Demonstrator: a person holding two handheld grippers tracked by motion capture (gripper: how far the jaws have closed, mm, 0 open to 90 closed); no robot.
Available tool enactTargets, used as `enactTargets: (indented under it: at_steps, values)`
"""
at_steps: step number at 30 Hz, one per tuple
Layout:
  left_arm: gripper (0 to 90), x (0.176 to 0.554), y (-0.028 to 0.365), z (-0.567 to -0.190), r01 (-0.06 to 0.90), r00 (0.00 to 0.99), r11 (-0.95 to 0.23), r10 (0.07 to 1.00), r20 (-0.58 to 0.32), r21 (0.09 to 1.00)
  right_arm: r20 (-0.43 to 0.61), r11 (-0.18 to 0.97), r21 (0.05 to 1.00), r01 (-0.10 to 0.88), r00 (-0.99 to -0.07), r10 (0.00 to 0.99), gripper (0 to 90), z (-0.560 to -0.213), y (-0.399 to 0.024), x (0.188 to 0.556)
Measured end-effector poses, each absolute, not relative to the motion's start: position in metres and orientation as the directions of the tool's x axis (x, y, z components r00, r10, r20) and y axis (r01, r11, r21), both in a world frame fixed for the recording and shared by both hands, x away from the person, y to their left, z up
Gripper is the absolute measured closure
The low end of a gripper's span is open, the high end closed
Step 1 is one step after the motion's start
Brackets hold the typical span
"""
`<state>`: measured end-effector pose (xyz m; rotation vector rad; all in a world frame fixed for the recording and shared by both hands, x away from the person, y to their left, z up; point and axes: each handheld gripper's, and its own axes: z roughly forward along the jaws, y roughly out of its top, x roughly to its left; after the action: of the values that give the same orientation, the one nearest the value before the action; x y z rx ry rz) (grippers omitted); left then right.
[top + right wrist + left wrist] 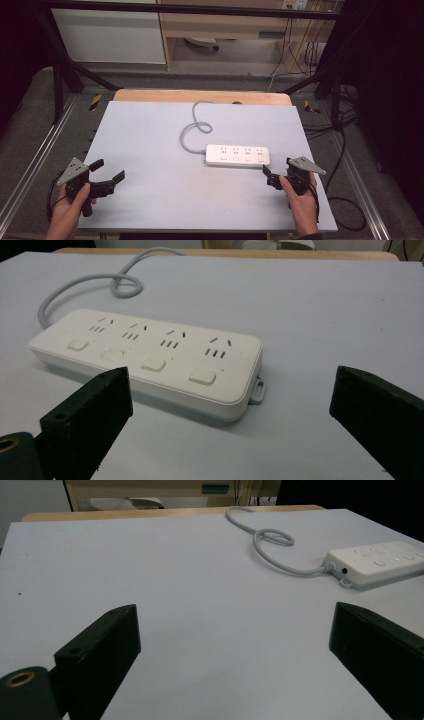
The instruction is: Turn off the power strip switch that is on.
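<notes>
Power strip near the right edge of the desk, both tools spread and holding nothing.

A white power strip (238,155) lies flat on the pale desk (150,130), right of centre, its long side parallel to the near edge. It carries four socket groups with four buttons beneath them. Its grey cable (192,127) leaves the left end, makes one loop and runs off toward the far edge. The right tool (278,172) sits at the near right edge, just beside the strip's right end but apart from it; its jaws stand wide, nothing between them. The left tool (108,169) sits at the near left corner, well apart from the strip, jaws likewise spread over bare desk.
</notes>
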<state>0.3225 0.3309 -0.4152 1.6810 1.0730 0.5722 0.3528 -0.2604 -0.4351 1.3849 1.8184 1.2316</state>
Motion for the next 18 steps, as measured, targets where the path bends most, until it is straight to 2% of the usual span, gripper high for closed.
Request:
enactTargets:
  at_steps: [18]
  values:
    - [6.1, 0.322, 0.330, -0.416, 0.384, 0.498, -0.094, 0.859, -0.120, 0.919, 0.087, 0.052, 0.920, 0.389, -0.332, 0.939, 4.1, -0.410, -0.250, 0.368]
